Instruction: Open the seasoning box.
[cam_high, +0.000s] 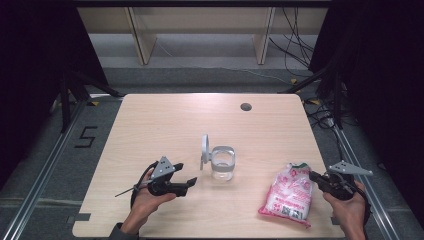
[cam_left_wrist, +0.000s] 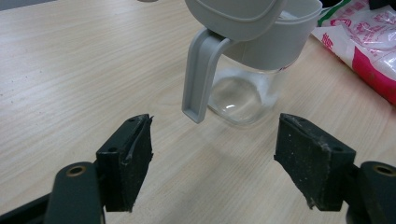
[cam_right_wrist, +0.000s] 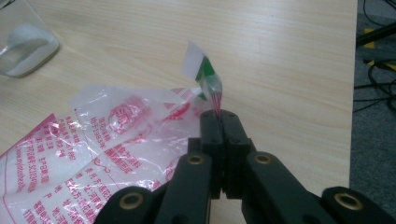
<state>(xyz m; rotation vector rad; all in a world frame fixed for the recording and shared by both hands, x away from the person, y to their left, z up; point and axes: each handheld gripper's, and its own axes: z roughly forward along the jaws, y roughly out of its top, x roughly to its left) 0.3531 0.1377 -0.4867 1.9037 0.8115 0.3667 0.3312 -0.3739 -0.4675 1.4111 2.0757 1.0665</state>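
Currently: a bag-to-jar pour looks to be in preparation.
Bag: clear plastic pouch with red print (cam_high: 288, 196), lying flat near the table's (cam_high: 165, 115) right front edge, well apart from the jar.
Right gripper: (cam_right_wrist: 219, 119) jaws clamped together on the pouch's top corner, the pinched film with its green and white tip sticking up above the pads.
Left gripper: (cam_left_wrist: 212, 158) jaws spread wide with nothing between them, just short of the jar on the person's left.
Jar: clear glass jar (cam_high: 222, 165) near table centre, grey collar, hinged lid (cam_high: 204, 149) standing open; in the left gripper view the grey latch (cam_left_wrist: 201, 74) hangs down the near side.
Contents: jar seems empty; cannot tell for certain.
Step judged: raise the pouch by its corner and carry it toward the jar.
Technique: lift slowly so the weight settles low and the thin film does not slip or tear from the pads.
Technique: steady the jar with the free gripper at the collar, clear of the latch.
Risk: a one-corner grip lets the pouch swing; keep it low.
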